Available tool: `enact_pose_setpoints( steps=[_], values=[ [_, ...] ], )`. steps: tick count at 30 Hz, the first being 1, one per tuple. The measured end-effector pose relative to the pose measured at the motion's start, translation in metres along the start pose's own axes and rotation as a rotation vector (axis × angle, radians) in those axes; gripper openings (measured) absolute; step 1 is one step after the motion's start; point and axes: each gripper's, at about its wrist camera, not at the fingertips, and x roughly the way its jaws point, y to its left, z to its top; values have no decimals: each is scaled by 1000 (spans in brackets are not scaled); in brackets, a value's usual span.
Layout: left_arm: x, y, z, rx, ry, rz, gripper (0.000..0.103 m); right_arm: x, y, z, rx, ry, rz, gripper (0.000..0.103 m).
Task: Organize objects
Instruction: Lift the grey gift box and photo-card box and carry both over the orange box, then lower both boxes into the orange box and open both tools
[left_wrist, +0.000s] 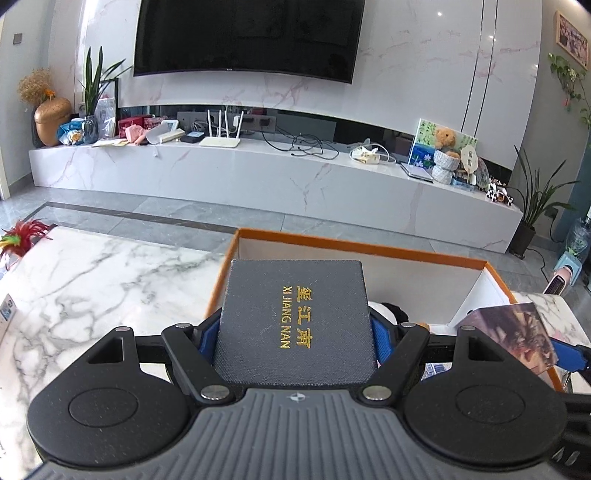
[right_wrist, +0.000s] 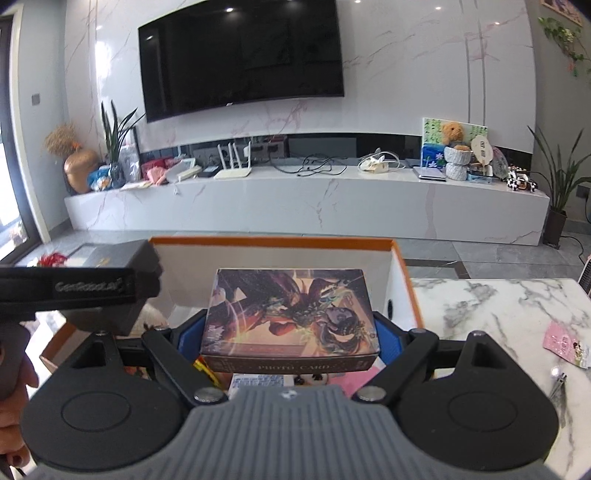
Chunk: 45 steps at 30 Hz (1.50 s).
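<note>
The left gripper (left_wrist: 295, 332) clamps a dark grey box (left_wrist: 295, 317) lettered XI JIANG NAN in gold, held over the near left part of an orange-rimmed carton (left_wrist: 369, 251). Only the right wrist view shows the right gripper (right_wrist: 290, 332) closed on a 2nd box, the photo card box (right_wrist: 288, 317) with fantasy artwork, above the carton's (right_wrist: 273, 242) middle, and a pink packet (right_wrist: 565, 343) at the table's right edge. The white marble table (left_wrist: 92, 288) carries the carton; behind are grey floor tiles, a marble TV bench (left_wrist: 258, 173) and a wall-mounted television (left_wrist: 247, 37).
</note>
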Motion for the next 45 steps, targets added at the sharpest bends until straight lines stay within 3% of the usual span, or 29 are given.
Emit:
enact_pose_setpoints(
  steps=[27, 45],
  values=[
    [27, -27, -13, 45, 114, 47, 89, 25, 3, -14, -46, 145, -19, 89],
    [35, -39, -18, 87, 131, 123, 90, 35, 4, -11, -45, 206, -51, 90]
  ],
)
